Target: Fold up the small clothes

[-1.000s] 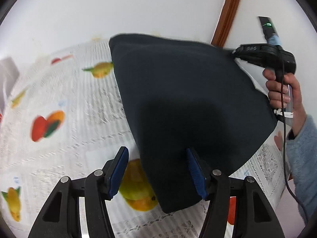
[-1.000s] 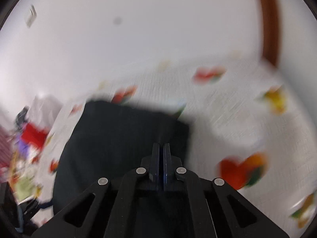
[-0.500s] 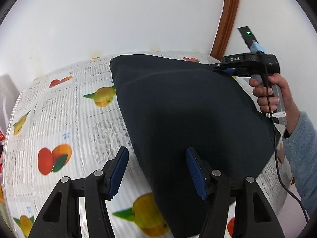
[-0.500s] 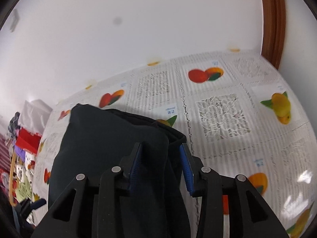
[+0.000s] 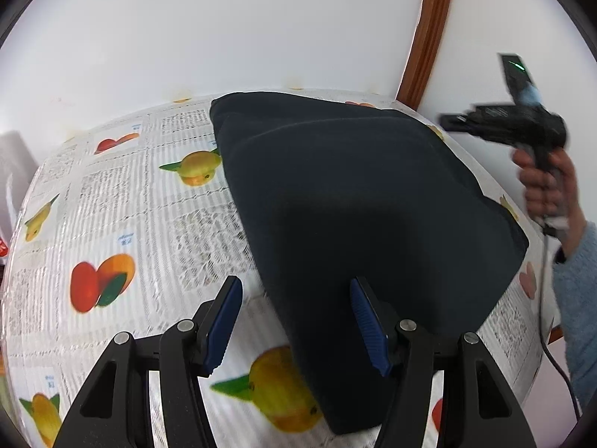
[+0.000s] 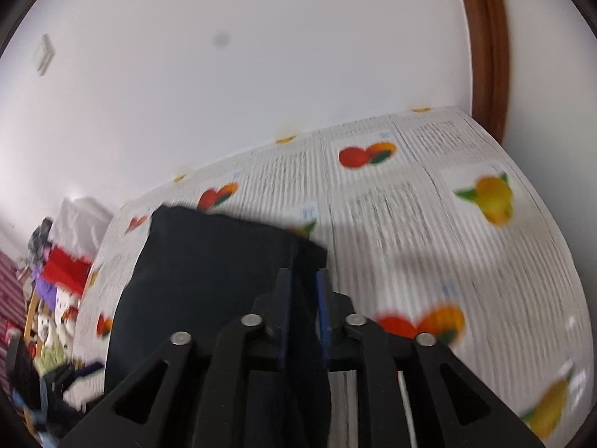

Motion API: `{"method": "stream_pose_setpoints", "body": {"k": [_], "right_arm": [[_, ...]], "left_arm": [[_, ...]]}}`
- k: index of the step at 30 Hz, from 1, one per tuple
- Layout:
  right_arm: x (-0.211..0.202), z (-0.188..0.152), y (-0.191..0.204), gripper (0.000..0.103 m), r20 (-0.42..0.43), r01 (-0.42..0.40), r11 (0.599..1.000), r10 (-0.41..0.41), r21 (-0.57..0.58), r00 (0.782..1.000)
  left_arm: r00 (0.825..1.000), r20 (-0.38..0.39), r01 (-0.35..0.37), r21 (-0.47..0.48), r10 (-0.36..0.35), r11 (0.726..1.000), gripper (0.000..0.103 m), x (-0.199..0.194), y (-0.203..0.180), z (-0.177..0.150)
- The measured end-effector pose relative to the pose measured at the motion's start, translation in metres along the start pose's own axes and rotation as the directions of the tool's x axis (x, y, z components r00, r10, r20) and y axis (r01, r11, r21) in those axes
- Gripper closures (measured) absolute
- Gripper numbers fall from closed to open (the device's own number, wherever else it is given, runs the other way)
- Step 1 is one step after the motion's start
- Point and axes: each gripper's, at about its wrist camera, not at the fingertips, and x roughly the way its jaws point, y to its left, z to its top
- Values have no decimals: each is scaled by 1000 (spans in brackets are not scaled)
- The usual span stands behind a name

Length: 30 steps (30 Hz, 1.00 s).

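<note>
A dark navy folded garment (image 5: 354,205) lies flat on the fruit-print tablecloth (image 5: 112,205). My left gripper (image 5: 296,321) hovers open over the garment's near left edge, one pad above the cloth and the other above the tablecloth, gripping nothing. In the left wrist view a hand (image 5: 544,186) holds my right gripper (image 5: 446,121) just off the garment's far right corner. In the blurred right wrist view the right gripper (image 6: 303,295) has a narrow gap and its jaws are closing. The garment (image 6: 209,280) lies below and ahead of it, not pinched.
The table stands against a white wall, with a brown wooden frame (image 5: 425,30) at the far right corner. A blue sleeve (image 5: 578,298) and a cable hang at the right edge. Beyond the table's left end sits a pile of colourful clutter (image 6: 56,280).
The right gripper was shut over the garment, opened at its corner, then drew back off it with the gap narrowing. The garment settled flat. The left gripper stayed open in place.
</note>
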Motion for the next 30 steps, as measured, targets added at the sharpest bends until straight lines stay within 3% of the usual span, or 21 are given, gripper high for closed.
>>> {"method": "stream_pose_setpoints", "body": {"k": [2, 8, 12, 13, 14, 15, 18, 21, 24, 30], "right_arm": [[-18, -24, -1, 66, 6, 8, 1000, -8, -21, 1000], [-48, -87, -2, 66, 25, -2, 999, 3, -32, 1000], [-48, -111, 1, 66, 17, -31, 999, 31, -17, 999], [-43, -113, 3, 73, 4, -23, 1000, 23, -18, 1000], [-39, -114, 3, 100, -2, -23, 1000, 23, -16, 1000], [-39, -116, 3, 99, 4, -44, 999, 44, -14, 999], [-63, -120, -4, 99, 129, -85, 996, 86, -16, 988], [-65, -125, -16, 100, 119, -126, 991, 119, 50, 986], [-64, -129, -16, 99, 101, -39, 998, 34, 50, 994], [-63, -115, -11, 91, 108, -52, 998, 47, 43, 993]], "left_arm": [[1000, 10, 0, -11, 0, 1000, 44, -6, 1, -8], [1000, 20, 20, -57, -19, 998, 45, -15, 6, -21], [1000, 4, 25, -67, -25, 997, 45, -14, 4, -29], [1000, 4, 22, -69, -22, 997, 45, -13, 3, -31], [1000, 5, 18, -71, -17, 997, 44, -12, 2, -32], [1000, 5, 12, -73, -12, 997, 44, -11, 1, -32], [1000, 3, 2, -77, -2, 997, 44, -13, -1, -35], [1000, 3, -6, -71, 6, 997, 44, -15, -3, -37], [1000, 1, -7, -71, 7, 997, 44, -18, -3, -38], [1000, 22, -5, -64, 6, 998, 45, -23, -3, -37]]}}
